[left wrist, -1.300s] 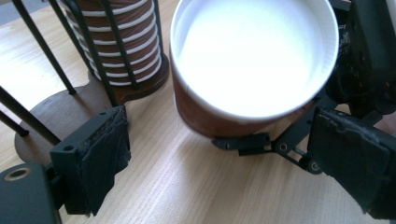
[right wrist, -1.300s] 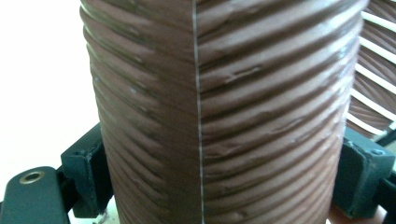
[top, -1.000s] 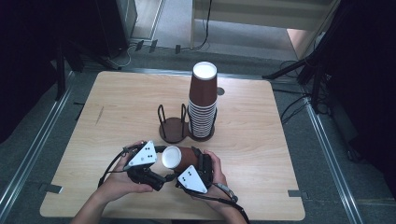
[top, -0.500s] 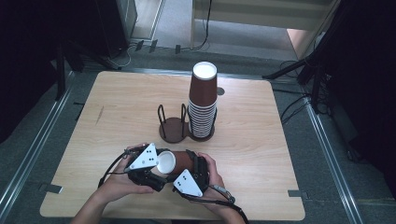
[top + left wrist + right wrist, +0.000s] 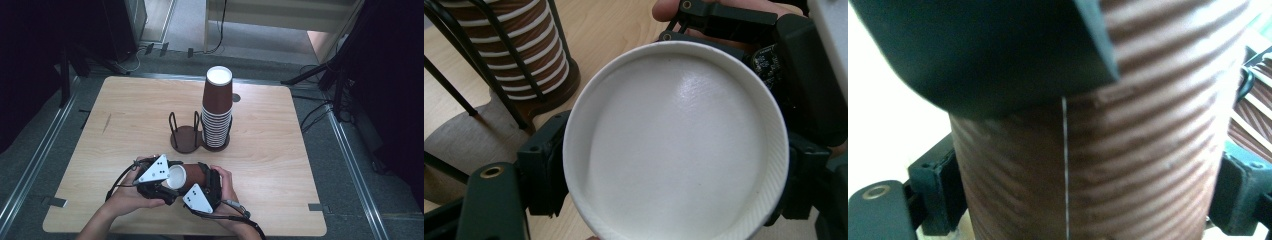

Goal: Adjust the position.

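Note:
A brown ribbed paper cup (image 5: 192,175) lies on its side between both hands near the table's front edge, its white round end (image 5: 176,176) turned to the left. My left gripper (image 5: 172,181) has just been closing, and its jaws now sit against both sides of that white end (image 5: 674,145). My right gripper (image 5: 200,177) is shut across the cup's brown wall (image 5: 1088,165), with a jaw pressed on each side. A hand wraps each gripper.
A tall stack of upturned brown cups (image 5: 216,112) stands in a dark wire holder (image 5: 186,136) at mid table, and the slot to its left is empty. In the left gripper view the stack (image 5: 514,50) is close at the upper left. Bare wood (image 5: 125,115) lies around.
The cup and the right gripper have shifted slightly left and nearer, into the left gripper. The left jaws have closed onto the cup's white end. The left hand stayed put.

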The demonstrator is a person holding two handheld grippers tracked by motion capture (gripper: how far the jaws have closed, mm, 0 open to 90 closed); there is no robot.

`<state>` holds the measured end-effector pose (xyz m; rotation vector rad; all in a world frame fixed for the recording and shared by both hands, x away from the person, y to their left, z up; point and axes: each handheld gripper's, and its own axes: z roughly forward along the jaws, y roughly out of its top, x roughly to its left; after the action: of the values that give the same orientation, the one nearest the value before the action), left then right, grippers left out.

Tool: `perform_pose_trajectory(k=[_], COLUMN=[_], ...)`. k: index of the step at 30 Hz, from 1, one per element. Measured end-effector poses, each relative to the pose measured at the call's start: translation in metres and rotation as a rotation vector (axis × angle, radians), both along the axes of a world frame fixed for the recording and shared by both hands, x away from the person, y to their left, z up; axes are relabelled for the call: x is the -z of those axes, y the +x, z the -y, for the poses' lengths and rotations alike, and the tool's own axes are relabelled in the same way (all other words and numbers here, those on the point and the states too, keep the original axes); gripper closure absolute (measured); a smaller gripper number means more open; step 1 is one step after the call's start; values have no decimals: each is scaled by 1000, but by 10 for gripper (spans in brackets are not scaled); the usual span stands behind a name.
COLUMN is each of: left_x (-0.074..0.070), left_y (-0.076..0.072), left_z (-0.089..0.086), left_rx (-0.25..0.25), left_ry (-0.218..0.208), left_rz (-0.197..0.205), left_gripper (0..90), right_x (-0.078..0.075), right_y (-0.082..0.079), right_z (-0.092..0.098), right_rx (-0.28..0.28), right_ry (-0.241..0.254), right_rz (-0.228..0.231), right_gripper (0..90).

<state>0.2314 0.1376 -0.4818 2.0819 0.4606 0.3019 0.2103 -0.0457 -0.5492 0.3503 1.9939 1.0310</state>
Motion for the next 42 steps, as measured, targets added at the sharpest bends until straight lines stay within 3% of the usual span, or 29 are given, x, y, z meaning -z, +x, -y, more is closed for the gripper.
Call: perform_pose_trajectory(k=[3,6,10,14,26,28,30,34,37,40,42], left_x=[-1,-1,0,0,1,1,2,1,0,-1,-2], left_y=[3,4,5,6,14,14,14,16,16,14,14], left_z=[-3,-4,-5,-9,-24,-25,-27,-32,-34,-35,-35], left_rx=[3,-1,-17,-42,-133,-149,-167,-194,-212,-231,-237], left_ry=[-32,-29,-29,-56,-172,-177,-184,-207,-223,-217,-236], left_rz=[-29,-35,-13,1,23,33,73,87,104,151,154], left_gripper=[220,222,223,223,221,221,220,220,220,220,220], right_x=[-3,-5,-10,-15,-43,-46,-48,-51,-54,-58,-61], right_y=[1,0,-2,-2,-6,-7,-7,-6,-5,-4,-3], right_z=[3,3,4,7,11,11,12,14,16,16,18], right_rx=[-12,-10,-26,-24,-12,-15,-13,-3,1,21,36], right_ry=[22,25,43,67,145,167,181,206,248,304,330], right_rz=[-18,-16,-20,-21,12,6,2,-1,-28,-47,-57], right_gripper=[80,15,0,0,0,0,0,0,0,0,0])
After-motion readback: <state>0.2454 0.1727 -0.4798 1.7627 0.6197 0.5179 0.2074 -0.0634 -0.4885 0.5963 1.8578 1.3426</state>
